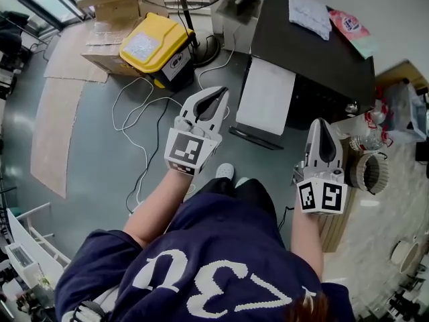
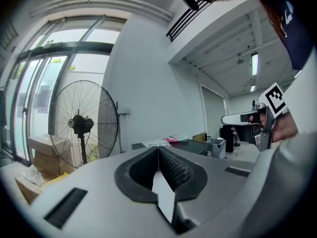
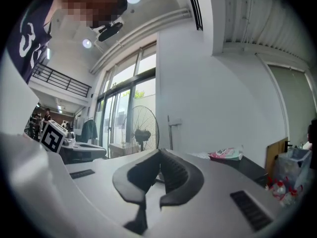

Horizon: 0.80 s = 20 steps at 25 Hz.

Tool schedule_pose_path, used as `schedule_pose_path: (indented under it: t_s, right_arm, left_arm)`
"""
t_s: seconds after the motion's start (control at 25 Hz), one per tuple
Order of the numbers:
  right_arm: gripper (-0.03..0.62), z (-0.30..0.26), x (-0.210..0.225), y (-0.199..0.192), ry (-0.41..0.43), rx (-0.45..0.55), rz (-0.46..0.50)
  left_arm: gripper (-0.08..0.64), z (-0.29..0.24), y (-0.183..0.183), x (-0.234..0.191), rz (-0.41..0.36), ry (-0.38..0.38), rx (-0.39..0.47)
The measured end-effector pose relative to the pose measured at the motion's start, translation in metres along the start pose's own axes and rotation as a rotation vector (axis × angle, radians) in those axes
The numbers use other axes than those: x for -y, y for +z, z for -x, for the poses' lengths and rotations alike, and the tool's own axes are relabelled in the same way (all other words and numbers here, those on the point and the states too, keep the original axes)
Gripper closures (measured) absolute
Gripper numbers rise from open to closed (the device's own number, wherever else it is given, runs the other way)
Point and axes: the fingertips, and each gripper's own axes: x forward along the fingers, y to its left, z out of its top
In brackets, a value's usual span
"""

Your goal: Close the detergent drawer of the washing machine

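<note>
**Both grippers clenched & empty, short of the machine**

L gripper point(image 1: 218, 94) & R gripper point(image 1: 321, 125) are both held level, jaws pressed together w/ nothing between them; each gripper's own view confirms it. Makes sense to me: a drawer gets pushed, not gripped, so closed tips give a firm nose. The black box-shaped washing machine point(image 1: 315, 52) sits ahead of both, nearer the R one, touching neither. A white flat panel point(image 1: 266, 96) juts from its near side, just ahead-right of the L tips. Prob. the detergent drawer, but I can't tell for sure. Yellow-lidded plastic bin point(image 1: 151, 42) lies ahead-left of the L gripper, clear of the path. Approach stage, I reckon; no contact yet.
</note>
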Motion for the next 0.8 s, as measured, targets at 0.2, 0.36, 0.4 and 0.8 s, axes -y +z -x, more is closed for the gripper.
schedule_pose_path:
  t_s: [0.2,0.36,0.4,0.8]
  right_arm:
    - [0.575,-0.029,0.021,-0.021,0.02,-0.04,-0.026]
    - [0.575,-0.056,0.034,-0.028,0.096,-0.054,-0.004]
    - [0.575,-0.062,0.036,-0.032,0.12,-0.065,0.006]
    - [0.512,-0.095,0.055,-0.091,0.308,-0.242,-0.008]
  left_arm:
    - [0.537,-0.025,-0.026,-0.001,0.024,-0.01,-0.077]
    - [0.537,-0.049,-0.033,0.003,0.022,-0.009,-0.087]
    - [0.537,-0.055,-0.032,0.002,0.01,0.002,-0.078]
    - [0.537,-0.093,-0.055,0.001,0.0,0.033,-0.081]
